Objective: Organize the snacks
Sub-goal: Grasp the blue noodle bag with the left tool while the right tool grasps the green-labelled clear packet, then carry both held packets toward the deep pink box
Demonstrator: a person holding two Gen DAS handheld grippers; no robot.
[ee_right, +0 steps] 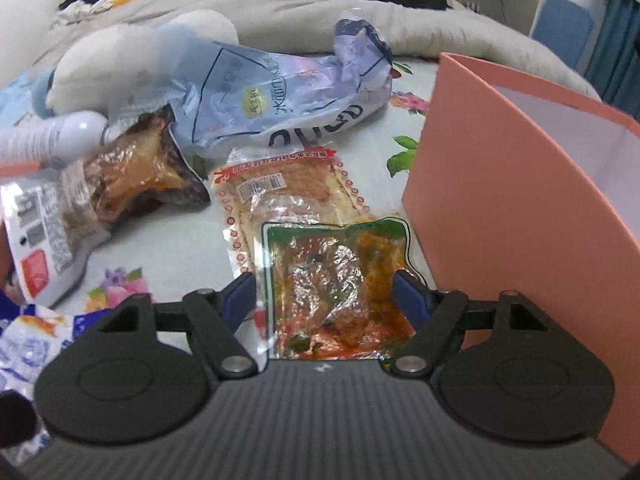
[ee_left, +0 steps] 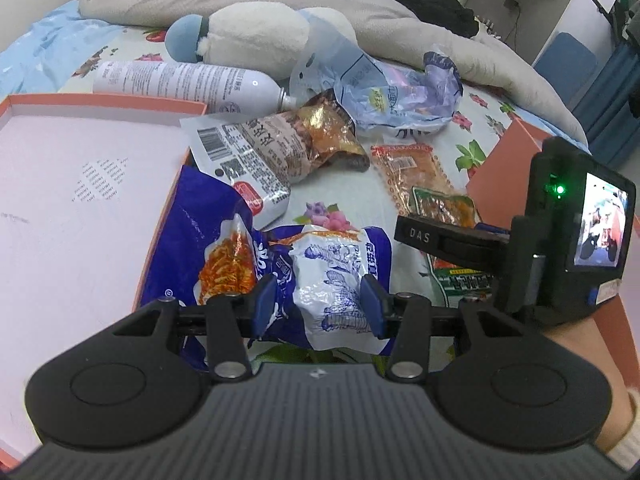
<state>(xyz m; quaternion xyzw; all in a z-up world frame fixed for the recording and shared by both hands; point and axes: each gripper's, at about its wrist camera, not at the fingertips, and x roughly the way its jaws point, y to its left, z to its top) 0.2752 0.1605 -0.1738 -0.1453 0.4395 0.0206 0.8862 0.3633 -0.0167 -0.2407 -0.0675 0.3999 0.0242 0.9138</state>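
The left hand-held gripper (ee_left: 319, 305) squeezed a white and blue snack bag (ee_left: 340, 280) between its blue pads, just above the bed (ee_left: 332, 196). The right hand-held gripper (ee_right: 325, 298) was wide open, with a green snack pack (ee_right: 340, 284) lying loose between its fingers, and a pink box (ee_right: 520, 200) stood right beside it.

snack packets (ee_left: 276, 148) crowding bedsheet, box wall (ee_right: 500, 184) blocking right

We see a floral bedsheet (ee_right: 168, 236) carrying snack packets around the green-edged packet (ee_right: 340, 280), beside our pink box (ee_right: 500, 200).
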